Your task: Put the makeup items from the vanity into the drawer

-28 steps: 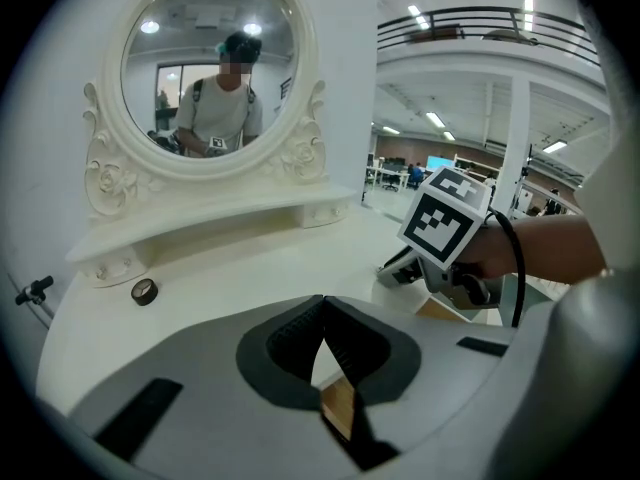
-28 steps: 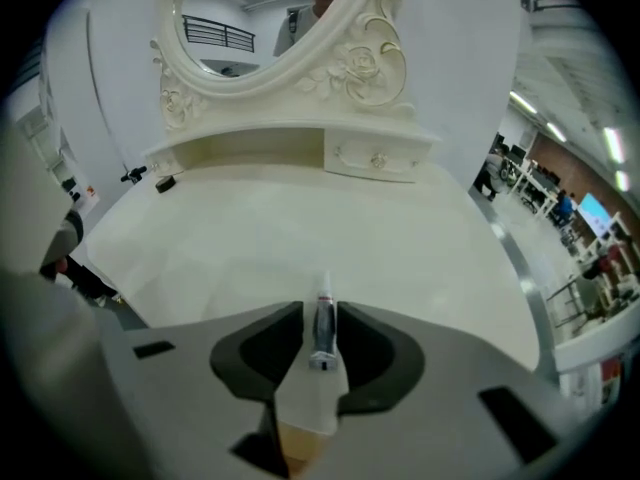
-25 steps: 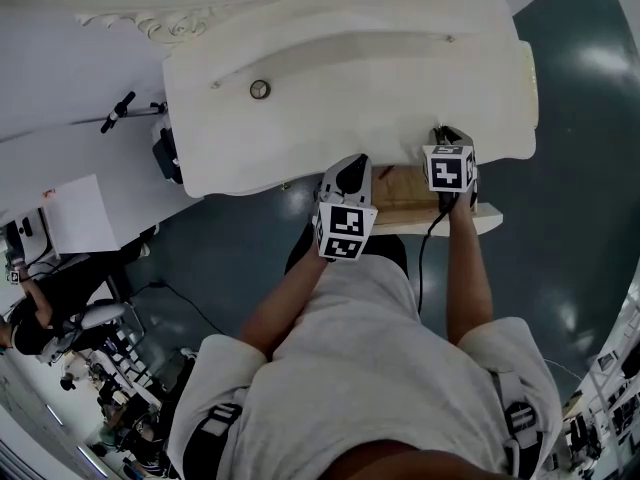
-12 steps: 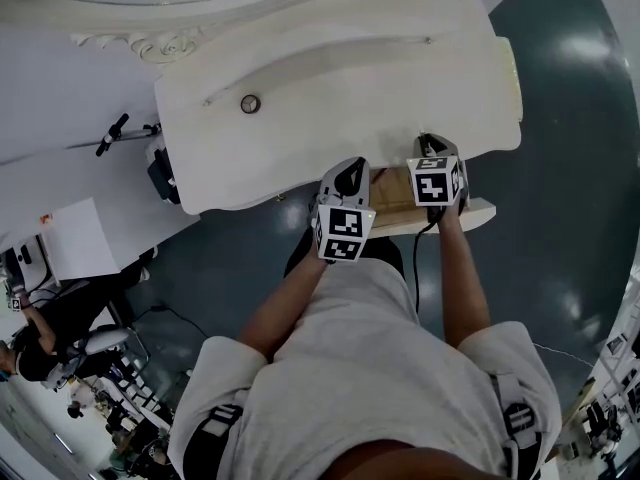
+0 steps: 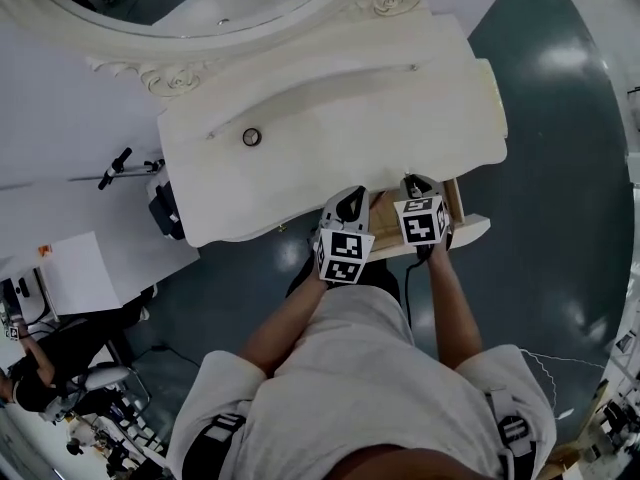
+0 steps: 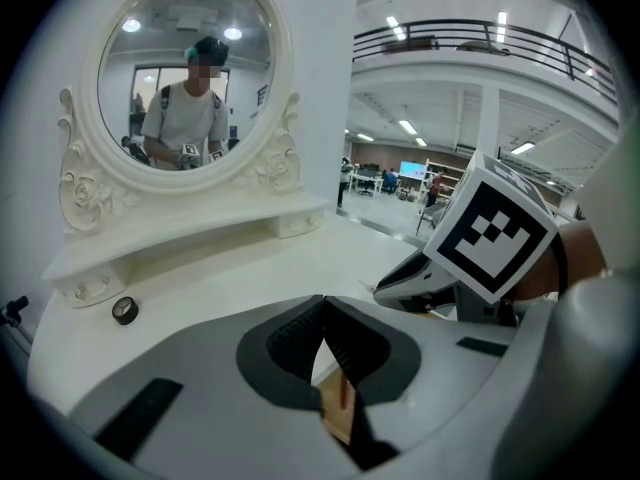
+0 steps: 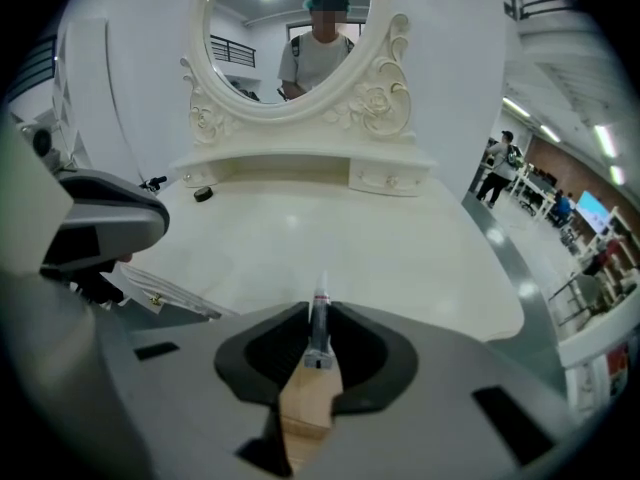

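Observation:
The white vanity [image 5: 330,118] has its wooden drawer [image 5: 462,230] pulled out at the front right. My right gripper [image 7: 318,318] hangs above the drawer's wood; its jaws have just been closing and now pinch a slim clear tube [image 7: 318,336] with a grey cap, standing upright between the pads. In the head view the right gripper [image 5: 414,184] sits over the drawer's middle. My left gripper [image 6: 322,313] is shut with nothing in it, beside the right one at the drawer's left end [image 5: 352,190]. A small black round item [image 5: 251,137] lies far left on the tabletop.
An oval mirror [image 7: 285,38] in an ornate frame rises behind a raised shelf [image 7: 300,163] with small drawers. A grey cart [image 5: 165,203] stands left of the vanity. People stand far off at the right [image 7: 497,168].
The right gripper has shifted left along the drawer toward the left gripper and risen a little. The left gripper has stayed put. The head view has tilted, so more of the mirror shows.

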A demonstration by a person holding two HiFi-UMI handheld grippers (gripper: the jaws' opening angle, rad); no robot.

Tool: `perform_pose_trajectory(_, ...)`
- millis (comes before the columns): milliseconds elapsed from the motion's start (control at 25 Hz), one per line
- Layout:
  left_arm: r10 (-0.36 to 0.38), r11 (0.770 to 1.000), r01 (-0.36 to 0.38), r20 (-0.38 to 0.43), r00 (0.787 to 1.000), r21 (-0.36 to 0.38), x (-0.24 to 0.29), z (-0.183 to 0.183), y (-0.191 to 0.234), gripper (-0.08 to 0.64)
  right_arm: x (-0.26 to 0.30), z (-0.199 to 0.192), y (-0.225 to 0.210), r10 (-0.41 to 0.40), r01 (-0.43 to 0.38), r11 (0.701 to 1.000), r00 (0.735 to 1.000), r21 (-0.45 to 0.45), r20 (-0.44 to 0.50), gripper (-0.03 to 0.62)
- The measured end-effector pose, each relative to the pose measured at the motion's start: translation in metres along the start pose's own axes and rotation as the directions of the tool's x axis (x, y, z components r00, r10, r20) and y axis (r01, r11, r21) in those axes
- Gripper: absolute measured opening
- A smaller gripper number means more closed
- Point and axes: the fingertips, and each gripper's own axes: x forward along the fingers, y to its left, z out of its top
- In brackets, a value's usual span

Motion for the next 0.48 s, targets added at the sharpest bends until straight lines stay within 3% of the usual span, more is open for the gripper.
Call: perform_pose_trajectory(480,-0.066,0.997,0.065,0.018,0.998,0.042,-0.019,-0.006,0.0,0.006,-0.026,-0.021,0.039,-0.024,0.024,0.999,1.0,0.034,0.002,0.077)
